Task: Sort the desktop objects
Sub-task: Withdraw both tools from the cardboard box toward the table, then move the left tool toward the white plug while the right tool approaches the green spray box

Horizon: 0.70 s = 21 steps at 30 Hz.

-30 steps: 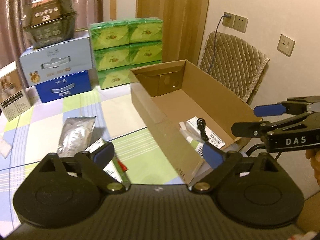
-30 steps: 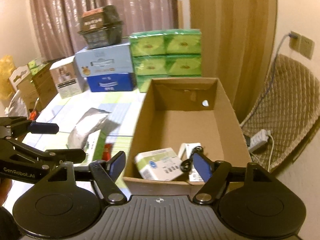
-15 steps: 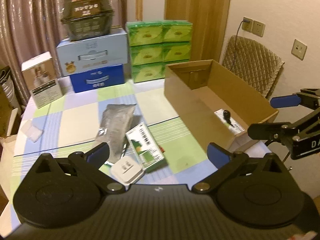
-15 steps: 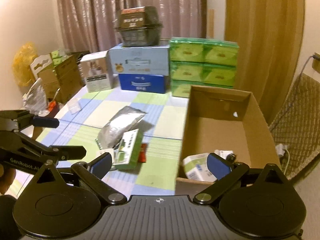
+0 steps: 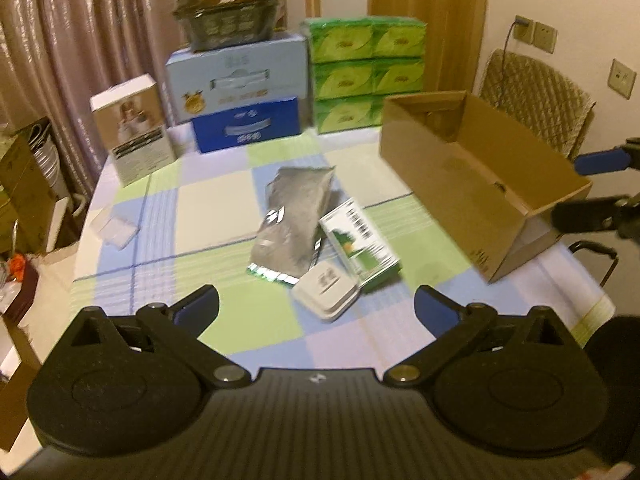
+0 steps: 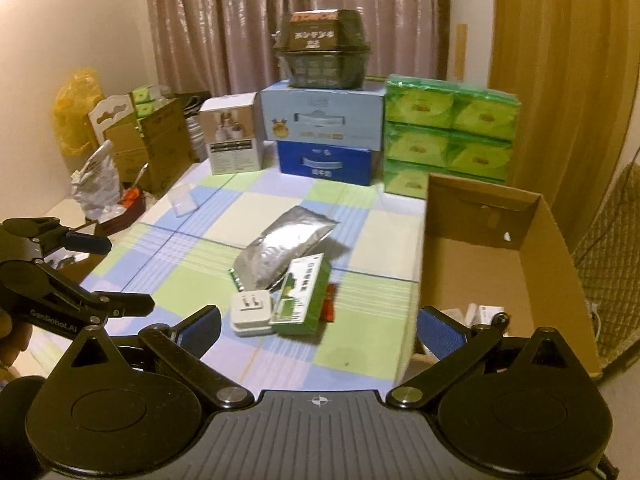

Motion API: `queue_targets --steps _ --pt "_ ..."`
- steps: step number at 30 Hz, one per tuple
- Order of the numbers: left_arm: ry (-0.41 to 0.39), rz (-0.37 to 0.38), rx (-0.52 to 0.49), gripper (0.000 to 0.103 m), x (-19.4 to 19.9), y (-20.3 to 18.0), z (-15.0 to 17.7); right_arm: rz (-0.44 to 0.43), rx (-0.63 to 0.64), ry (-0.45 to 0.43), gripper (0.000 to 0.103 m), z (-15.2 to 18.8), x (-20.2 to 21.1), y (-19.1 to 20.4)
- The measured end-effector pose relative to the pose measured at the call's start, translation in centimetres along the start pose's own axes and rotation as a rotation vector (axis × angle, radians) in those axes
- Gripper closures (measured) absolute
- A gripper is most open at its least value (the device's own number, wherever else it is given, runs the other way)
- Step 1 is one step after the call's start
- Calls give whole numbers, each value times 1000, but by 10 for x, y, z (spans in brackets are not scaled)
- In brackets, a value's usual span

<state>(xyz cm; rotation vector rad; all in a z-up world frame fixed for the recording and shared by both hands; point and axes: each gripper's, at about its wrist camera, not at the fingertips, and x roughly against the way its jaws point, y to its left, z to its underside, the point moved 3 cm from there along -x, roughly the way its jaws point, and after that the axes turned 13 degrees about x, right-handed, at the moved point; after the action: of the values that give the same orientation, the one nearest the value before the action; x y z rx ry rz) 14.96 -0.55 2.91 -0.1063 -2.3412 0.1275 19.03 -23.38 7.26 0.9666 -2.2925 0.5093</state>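
A silver foil pouch [image 5: 296, 216] [image 6: 280, 252] lies mid-table. A green and white box [image 5: 360, 240] [image 6: 302, 296] lies beside it, with a white plug adapter [image 5: 325, 290] [image 6: 251, 314] at its near end and a small red packet [image 6: 329, 306] beside it. The open cardboard box [image 5: 472, 176] [image 6: 500, 256] stands at the right, with a few small items in its near corner. My left gripper [image 5: 316, 312] is open and empty, short of the adapter. My right gripper [image 6: 318, 330] is open and empty, above the table's near edge.
Blue cartons [image 6: 324, 136], green tissue packs [image 6: 448, 136], a dark basket [image 6: 324, 52] and a white product box [image 6: 232, 140] line the back of the table. A small clear case [image 6: 182, 200] lies at the left. A quilted chair [image 5: 536, 92] stands right of the table.
Both grippers have pulled back and swung left, away from the cardboard box. The table's loose items now sit in the middle of both views. Both stay open and empty.
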Motion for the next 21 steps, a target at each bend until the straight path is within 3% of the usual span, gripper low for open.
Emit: queue_targets --steps 8,21 --pt "35 -22 25 1 -4 33 16 -40 12 25 2 6 -17 20" --pt "55 -25 25 1 -36 43 21 -87 57 45 2 24 -62 54"
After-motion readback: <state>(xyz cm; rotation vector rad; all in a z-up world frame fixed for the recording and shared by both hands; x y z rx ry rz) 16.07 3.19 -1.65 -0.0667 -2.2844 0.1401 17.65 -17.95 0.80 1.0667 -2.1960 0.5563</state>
